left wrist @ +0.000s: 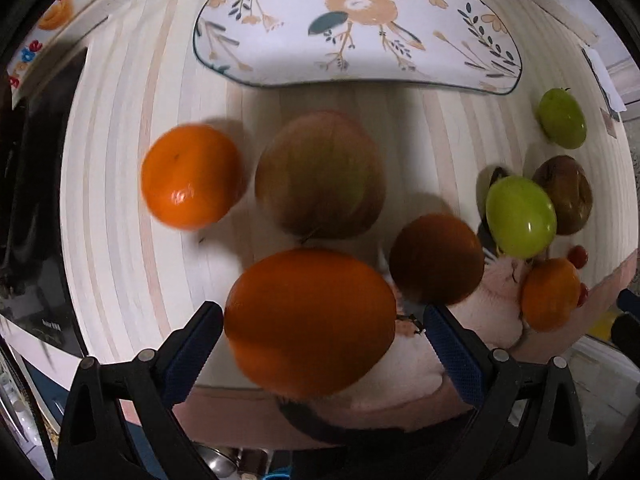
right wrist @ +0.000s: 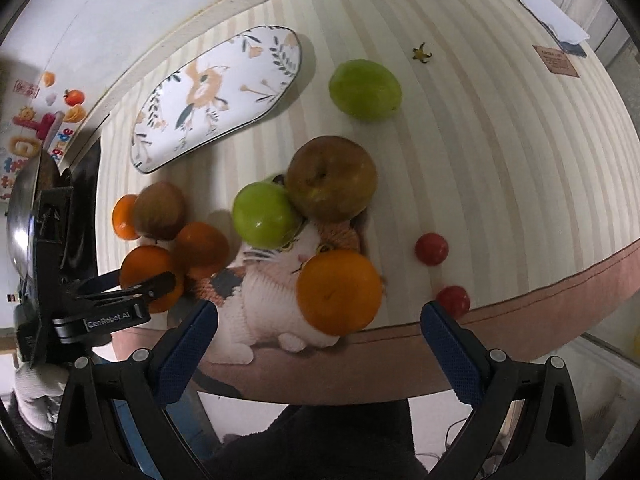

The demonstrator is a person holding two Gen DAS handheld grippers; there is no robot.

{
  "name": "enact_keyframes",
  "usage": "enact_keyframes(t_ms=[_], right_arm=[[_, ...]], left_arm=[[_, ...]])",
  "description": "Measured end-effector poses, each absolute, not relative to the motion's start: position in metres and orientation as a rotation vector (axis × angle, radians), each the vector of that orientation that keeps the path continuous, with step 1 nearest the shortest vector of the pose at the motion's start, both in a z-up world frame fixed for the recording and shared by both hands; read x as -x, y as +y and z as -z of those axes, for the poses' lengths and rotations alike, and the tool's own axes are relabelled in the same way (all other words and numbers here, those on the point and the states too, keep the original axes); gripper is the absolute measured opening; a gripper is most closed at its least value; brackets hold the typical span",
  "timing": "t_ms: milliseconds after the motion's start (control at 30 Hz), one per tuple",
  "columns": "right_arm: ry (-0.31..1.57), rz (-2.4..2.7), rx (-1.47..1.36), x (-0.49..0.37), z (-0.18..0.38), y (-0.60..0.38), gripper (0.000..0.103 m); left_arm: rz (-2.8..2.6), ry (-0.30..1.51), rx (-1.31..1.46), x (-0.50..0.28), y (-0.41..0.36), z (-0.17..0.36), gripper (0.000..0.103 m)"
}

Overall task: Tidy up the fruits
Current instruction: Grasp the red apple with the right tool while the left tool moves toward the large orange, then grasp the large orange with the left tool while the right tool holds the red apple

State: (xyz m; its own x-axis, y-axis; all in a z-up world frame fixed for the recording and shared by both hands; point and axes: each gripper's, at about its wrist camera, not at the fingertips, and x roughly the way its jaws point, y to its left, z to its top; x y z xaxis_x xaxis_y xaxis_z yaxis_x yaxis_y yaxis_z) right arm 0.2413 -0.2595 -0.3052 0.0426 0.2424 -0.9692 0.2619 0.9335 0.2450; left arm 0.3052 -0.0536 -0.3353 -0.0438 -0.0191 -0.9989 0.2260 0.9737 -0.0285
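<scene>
Left wrist close above oranges, right wrist farther back, both facing the plate [left wrist: 356, 24], shared fruit cluster

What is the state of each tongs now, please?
Left tongs: open, around an orange, not closed on it.
Right tongs: open, holding nothing.

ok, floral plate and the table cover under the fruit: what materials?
Floral plate: looks like glazed ceramic, smooth white, printed bird and leaves, thin dark rim. Table cover: seems a soft mat or printed cloth, matte, striped, with a cat picture and a pink border draping over the edge.
</scene>
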Motion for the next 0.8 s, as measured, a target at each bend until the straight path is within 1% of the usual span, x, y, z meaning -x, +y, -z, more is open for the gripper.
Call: enact_keyframes(t_ms=[33,133,200,300,367,500,533,600,633,667,800], right_arm=[[1.548,0.016,-0.416,-0.245,0.307,-0.263,0.103],[1.555,0.029,-0.425,-0.254,0.31,-0.271,0.103],[1.552,0.04,-0.437,-0.262,0.311,-0.275,0.103],[1.551,0.054,-0.453,-0.279,0.317,-0.28,0.103],[1.554,0.053,-0.479,-0.291,0.323,-0.283,0.103],[1.577,0.065,-0.492,-0.318,0.346,-0.284,0.1],[1.589,0.067,-0.498,-0.323,0.353,-0.285,0.098],[1.621,0.058,-0.53,-0.332,0.368,-0.285,0.088],[1.641,0.054,-0.546,-0.336,0.376,-0.285,0.078],[1.658,0.051,-0.556,-0.338,0.383,-0.284,0.073],[1.669,0.042,-0.556,-0.342,0.393,-0.281,0.072]], left_arm=[[0.2,1.571,-0.174,-0.306,-0.056,0.332,0.1],[0.187,1.555,-0.159,-0.307,-0.053,0.326,0.094],[0.185,1.554,-0.148,-0.306,-0.05,0.324,0.093],[0.191,1.554,-0.14,-0.302,-0.045,0.324,0.096],[0.195,1.563,-0.144,-0.305,-0.043,0.334,0.102],[0.197,1.571,-0.111,-0.306,-0.039,0.338,0.102],[0.199,1.582,-0.097,-0.307,-0.034,0.341,0.102],[0.202,1.6,-0.071,-0.31,-0.028,0.342,0.102],[0.2,1.615,-0.04,-0.312,-0.022,0.343,0.102],[0.2,1.624,-0.024,-0.312,-0.018,0.343,0.102],[0.209,1.639,-0.004,-0.311,-0.007,0.344,0.102]])
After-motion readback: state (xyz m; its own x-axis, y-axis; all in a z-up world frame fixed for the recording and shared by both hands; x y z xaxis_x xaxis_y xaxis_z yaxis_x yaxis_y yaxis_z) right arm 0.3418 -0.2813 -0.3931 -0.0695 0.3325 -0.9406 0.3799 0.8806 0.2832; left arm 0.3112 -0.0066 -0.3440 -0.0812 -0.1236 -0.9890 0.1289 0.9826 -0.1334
